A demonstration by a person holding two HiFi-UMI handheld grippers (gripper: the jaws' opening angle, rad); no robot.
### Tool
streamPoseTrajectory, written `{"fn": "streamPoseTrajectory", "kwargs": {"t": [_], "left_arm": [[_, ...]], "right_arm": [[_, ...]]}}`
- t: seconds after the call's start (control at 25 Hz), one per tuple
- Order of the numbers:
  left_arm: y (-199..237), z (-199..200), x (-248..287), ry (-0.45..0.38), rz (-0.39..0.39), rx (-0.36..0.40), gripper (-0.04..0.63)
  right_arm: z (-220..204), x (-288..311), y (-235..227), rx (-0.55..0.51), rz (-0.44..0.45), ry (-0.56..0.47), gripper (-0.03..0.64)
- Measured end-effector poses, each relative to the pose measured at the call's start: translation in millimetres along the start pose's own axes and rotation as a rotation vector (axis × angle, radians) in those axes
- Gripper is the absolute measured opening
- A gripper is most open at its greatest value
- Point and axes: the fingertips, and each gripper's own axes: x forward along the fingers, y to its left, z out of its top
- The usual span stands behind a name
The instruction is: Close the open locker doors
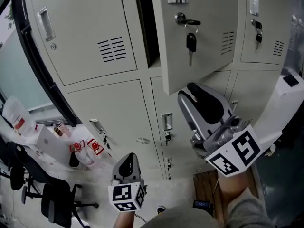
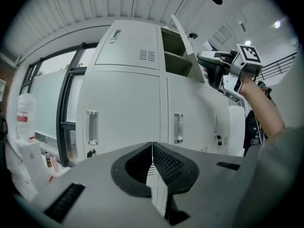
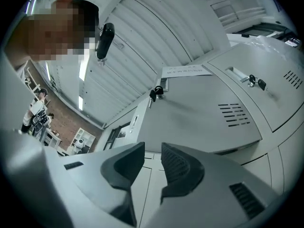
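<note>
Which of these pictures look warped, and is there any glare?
Head view: sharp, evenly lit, the open door nearly straight-edged. Left gripper view: fisheye bows the lockers, black corners, a lamp glares. Right gripper view: same fisheye bends the ceiling.

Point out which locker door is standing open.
The upper middle door, the one with a key hanging from its lock. It swings out from the cabinet, baring a dark gap beside it; the upper left door and the rest sit flush.

Even, cool indoor light with no hard shadows. Daylight enters through the window [image 1: 7,65] at the left edge. Both gripper views bulge, with black corners. A ceiling lamp [image 3: 84,70] glares at upper left.
</note>
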Motion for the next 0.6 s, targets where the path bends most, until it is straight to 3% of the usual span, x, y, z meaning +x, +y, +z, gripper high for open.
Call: {"fn": "streamPoseTrajectory", "kwargs": {"t": [0.6], "left_arm": [[41.2,-13.6,16.7,0.021,-0.038,-0.015,0.011]], "right_arm": [[-31.8,59.6,-35.3,-0.128,-0.192,0.063,0.12]]}}
